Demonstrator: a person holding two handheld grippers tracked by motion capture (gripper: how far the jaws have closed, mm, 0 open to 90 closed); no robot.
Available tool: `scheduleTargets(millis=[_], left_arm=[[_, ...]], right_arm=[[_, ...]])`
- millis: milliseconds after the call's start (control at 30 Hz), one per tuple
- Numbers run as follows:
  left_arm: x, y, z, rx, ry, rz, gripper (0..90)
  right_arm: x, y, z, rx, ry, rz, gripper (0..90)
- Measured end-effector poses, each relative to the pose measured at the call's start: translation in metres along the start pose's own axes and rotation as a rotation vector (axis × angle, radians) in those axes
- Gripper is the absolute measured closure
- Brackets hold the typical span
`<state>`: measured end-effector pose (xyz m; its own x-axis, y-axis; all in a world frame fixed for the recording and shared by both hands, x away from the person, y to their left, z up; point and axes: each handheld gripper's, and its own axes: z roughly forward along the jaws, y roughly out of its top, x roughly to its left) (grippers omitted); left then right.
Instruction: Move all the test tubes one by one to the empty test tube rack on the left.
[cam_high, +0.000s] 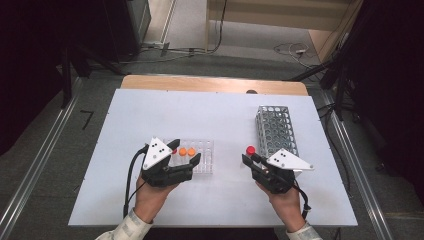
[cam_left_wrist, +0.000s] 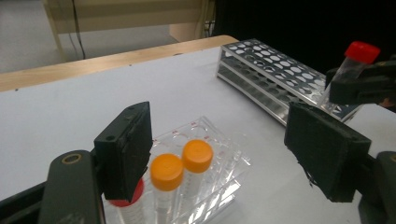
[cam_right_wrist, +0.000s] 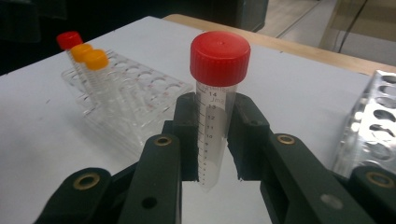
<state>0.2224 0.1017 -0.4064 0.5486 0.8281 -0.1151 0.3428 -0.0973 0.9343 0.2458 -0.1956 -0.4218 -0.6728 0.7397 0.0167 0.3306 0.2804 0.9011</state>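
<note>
Right tool (cam_right_wrist: 212, 140): jaws clenched on a clear graduated tube with a red cap (cam_right_wrist: 219, 58), gripped at mid-body on both sides, the tube upright, its cap above the jaws and its tapered tip below them. In the high view this tool (cam_high: 248, 159) hangs over the white table (cam_high: 150, 110), the red cap (cam_high: 250, 149) just left of the near end of the metal rack (cam_high: 277, 130).

Left tool (cam_left_wrist: 224, 158): jaws standing wide apart, released, nothing between the pads. In the high view it (cam_high: 186, 152) sits at the near left end of the clear plastic rack (cam_high: 205, 160).

Clear plastic rack: holds two orange-capped tubes (cam_left_wrist: 182, 165) side by side and one red-capped tube (cam_left_wrist: 126, 203), the last partly hidden behind the left jaw.

Metal rack (cam_left_wrist: 275, 74): grey, perforated, lying to the right of the clear rack, well apart from it.
</note>
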Motion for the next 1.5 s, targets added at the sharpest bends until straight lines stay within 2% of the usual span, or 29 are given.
scheduleTargets(millis=[233,400,567,667,700,933,1133,1300,1400,1500], left_arm=[[-0.015,0.002,0.009,0.001,-0.051,0.020,28.0],[-0.026,0.004,0.017,0.001,-0.126,0.027,33.2],[-0.036,0.004,0.024,0.014,-0.174,0.055,42.8],[-0.038,0.002,0.026,0.023,-0.187,0.063,51.3],[-0.038,0.002,0.027,0.026,-0.189,0.068,51.3],[-0.039,0.001,0.027,0.033,-0.195,0.089,68.8],[-0.038,0.001,0.026,0.032,-0.195,0.091,70.3],[-0.035,0.004,0.021,0.016,-0.187,0.080,70.6],[-0.031,0.006,0.016,0.007,-0.178,0.073,70.7],[-0.027,0.009,0.010,0.001,-0.170,0.064,70.7]], right_arm=[[0.017,-0.002,0.013,0.025,0.052,-0.029,71.6],[0.029,-0.002,0.021,0.041,0.081,-0.048,71.6],[0.039,-0.001,0.027,0.052,0.109,-0.062,71.6],[0.047,0.000,0.031,0.053,0.128,-0.070,71.6],[0.047,0.000,0.031,0.053,0.128,-0.070,71.6],[0.055,0.002,0.035,0.051,0.151,-0.085,71.6],[0.055,0.002,0.035,0.053,0.152,-0.080,70.7],[0.055,0.003,0.034,0.069,0.191,-0.087,48.1],[0.053,0.002,0.032,0.072,0.197,-0.104,40.3],[0.048,0.000,0.028,0.081,0.193,-0.105,37.0]])
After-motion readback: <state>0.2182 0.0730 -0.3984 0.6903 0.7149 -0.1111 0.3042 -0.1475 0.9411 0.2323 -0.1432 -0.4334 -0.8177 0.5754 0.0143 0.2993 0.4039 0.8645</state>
